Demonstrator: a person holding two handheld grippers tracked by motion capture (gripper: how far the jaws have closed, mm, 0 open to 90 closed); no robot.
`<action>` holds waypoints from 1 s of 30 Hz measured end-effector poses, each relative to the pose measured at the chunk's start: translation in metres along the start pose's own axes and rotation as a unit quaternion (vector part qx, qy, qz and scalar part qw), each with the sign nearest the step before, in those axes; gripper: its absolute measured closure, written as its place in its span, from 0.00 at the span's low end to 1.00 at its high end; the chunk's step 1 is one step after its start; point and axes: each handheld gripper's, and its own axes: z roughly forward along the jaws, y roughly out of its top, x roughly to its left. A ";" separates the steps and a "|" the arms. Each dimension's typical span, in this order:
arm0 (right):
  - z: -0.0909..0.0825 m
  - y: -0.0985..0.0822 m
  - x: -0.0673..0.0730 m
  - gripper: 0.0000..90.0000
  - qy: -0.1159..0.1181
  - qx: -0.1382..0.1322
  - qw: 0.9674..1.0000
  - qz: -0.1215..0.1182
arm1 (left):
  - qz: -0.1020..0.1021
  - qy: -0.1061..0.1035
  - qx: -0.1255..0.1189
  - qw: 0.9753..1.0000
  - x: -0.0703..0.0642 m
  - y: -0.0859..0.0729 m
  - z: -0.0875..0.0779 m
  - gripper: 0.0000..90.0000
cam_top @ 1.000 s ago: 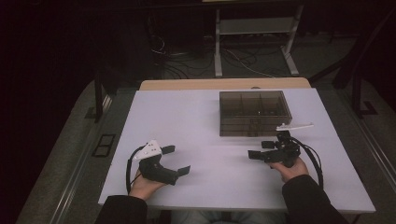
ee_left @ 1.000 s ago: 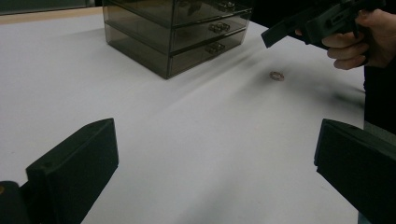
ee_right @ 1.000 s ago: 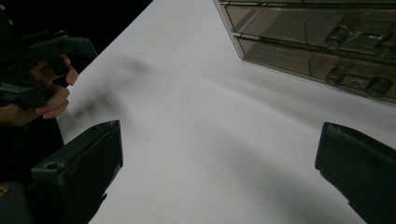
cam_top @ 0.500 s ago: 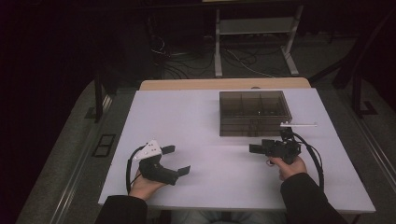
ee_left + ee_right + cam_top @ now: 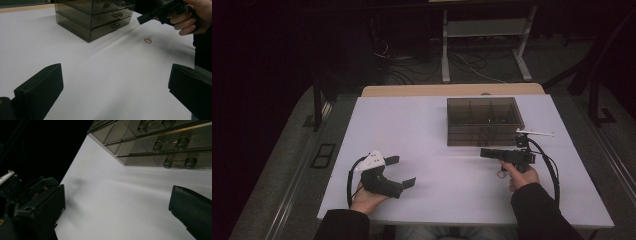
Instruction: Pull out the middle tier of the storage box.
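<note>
A smoky see-through drawer box [image 5: 484, 120] stands at the back right of the white table [image 5: 412, 130]. Its stacked drawers with small knobs face me in the left gripper view [image 5: 95, 15] and the right gripper view [image 5: 155, 142]. A small ring-like object [image 5: 502, 174] lies on the table just under the person's right hand, also small and pinkish in the left gripper view [image 5: 147, 40]. My right gripper [image 5: 484, 152] is rolled on its side, points left in front of the box, and is open and empty [image 5: 117, 202]. My left gripper [image 5: 404, 171] rests low at the front left, open and empty [image 5: 115, 80].
The table's front edge runs close to both hands. A wooden strip [image 5: 452, 90] borders the far edge. Beyond it are a white metal stand [image 5: 482, 45] and cables on the dark floor. Bare tabletop lies between the two grippers.
The right gripper has shifted slightly left and levelled out, pointing left. The small ring now shows beside the right hand. The left gripper has stayed put.
</note>
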 end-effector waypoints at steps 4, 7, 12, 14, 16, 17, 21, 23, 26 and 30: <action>-0.001 -0.002 -0.004 0.00 0.019 -0.017 0.999 0.042 | 0.000 0.000 0.000 1.000 0.000 0.000 0.000 0.00; -0.002 -0.003 -0.008 0.00 0.015 -0.023 0.998 0.053 | 0.000 0.000 0.000 1.000 0.000 0.000 0.000 0.00; -0.003 -0.003 -0.011 0.00 0.007 -0.031 0.997 0.074 | 0.000 -0.001 -0.001 1.000 0.000 0.000 0.001 0.00; -0.003 -0.003 -0.011 0.00 0.007 -0.036 0.996 0.084 | 0.000 -0.001 0.000 1.000 0.000 0.000 0.001 0.00; -0.002 -0.003 -0.011 0.00 0.006 -0.040 0.995 0.089 | 0.000 -0.001 0.000 1.000 0.000 0.000 0.001 0.00; -0.002 -0.003 -0.011 0.00 0.007 -0.039 0.995 0.096 | 0.001 -0.001 0.000 1.000 0.000 0.000 0.001 0.00; -0.001 -0.003 -0.011 0.00 0.009 -0.051 0.993 0.104 | 0.002 -0.002 0.001 1.000 0.000 0.000 0.001 0.00; 0.000 -0.003 -0.011 0.00 0.007 -0.055 0.992 0.110 | 0.003 -0.002 0.002 1.000 0.000 0.000 0.001 0.00; 0.001 -0.003 -0.012 0.00 -0.001 -0.055 0.991 0.121 | 0.003 -0.002 0.003 1.000 -0.001 0.000 0.001 0.00; 0.002 -0.002 -0.014 0.00 -0.007 -0.065 0.990 0.126 | 0.005 -0.002 0.004 1.000 -0.001 0.000 0.001 0.00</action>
